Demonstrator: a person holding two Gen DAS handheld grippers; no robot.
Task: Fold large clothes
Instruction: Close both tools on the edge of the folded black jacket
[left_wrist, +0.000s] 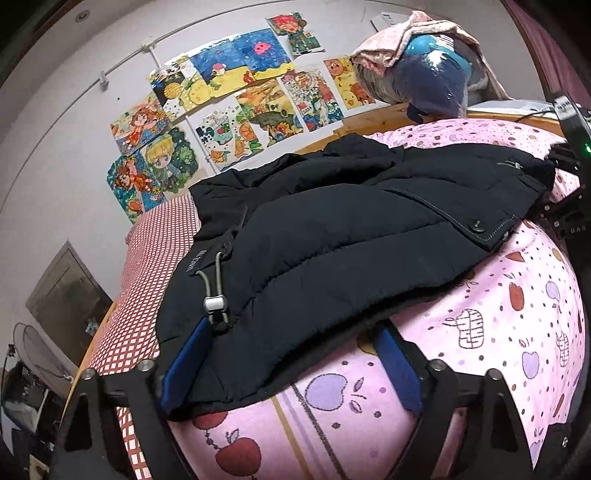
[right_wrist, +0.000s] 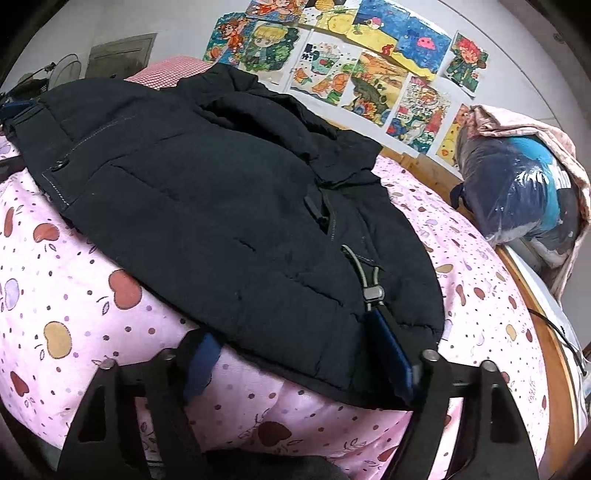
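The black puffer jacket (left_wrist: 332, 236) lies spread on the bed's pink apple-print quilt (left_wrist: 517, 314), and the coming move turns on its near hem, which sits directly in front of both grippers at the bottom of each frame. In the left wrist view the left gripper (left_wrist: 291, 365) straddles the hem's corner: one blue pad rests on top of the fabric beside the drawcord toggle (left_wrist: 213, 303), the other sits off the edge over the quilt, jaws standing apart and not visibly clamping. In the right wrist view the right gripper (right_wrist: 295, 362) brackets the opposite end of the hem likewise, one pad at the fabric just below that side's toggle (right_wrist: 372, 294), the other over bare quilt; I judge it also not yet pinched shut (the pads' contact underneath is hidden). The jacket's long axis runs away from the grippers toward the drawings on the wall (left_wrist: 229, 110), collar end far, hem near, with each hand at its own corner. A checked sheet (left_wrist: 155, 251) shows at the left of the left wrist frame.
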